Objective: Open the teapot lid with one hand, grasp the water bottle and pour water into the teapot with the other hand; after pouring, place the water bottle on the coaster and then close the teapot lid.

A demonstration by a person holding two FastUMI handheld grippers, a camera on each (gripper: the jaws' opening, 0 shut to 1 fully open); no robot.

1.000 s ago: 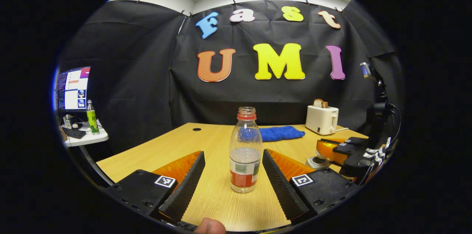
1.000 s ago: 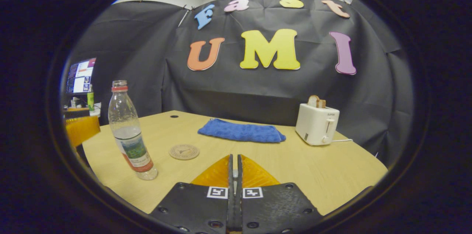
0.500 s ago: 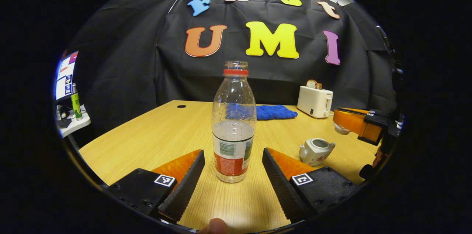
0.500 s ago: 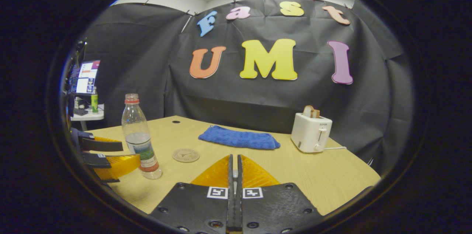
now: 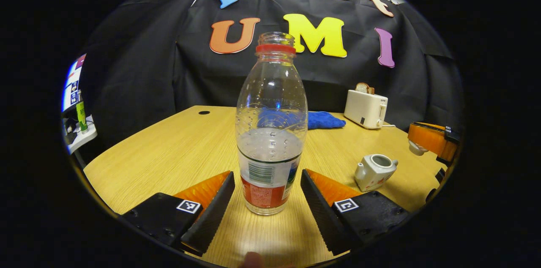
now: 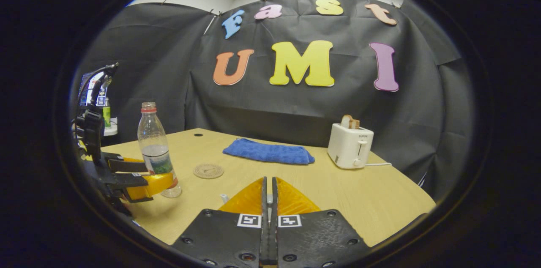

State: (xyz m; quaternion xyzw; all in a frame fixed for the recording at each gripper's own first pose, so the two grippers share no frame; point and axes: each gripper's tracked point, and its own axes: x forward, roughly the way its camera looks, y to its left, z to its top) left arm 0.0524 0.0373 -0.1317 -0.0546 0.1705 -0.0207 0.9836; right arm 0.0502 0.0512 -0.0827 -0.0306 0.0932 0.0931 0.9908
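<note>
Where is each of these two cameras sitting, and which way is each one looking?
Left gripper view: rides on the left gripper, facing the water bottle that stands between its open fingers; teapot to the right, a fingertip at the bottom edge.
Right gripper view: rides on the right gripper, fingers together, facing across the table to the blue towel and toaster; coaster ahead left.
Shared: bottle, towel, toaster, table, and each shows the other gripper at its edge.
</note>
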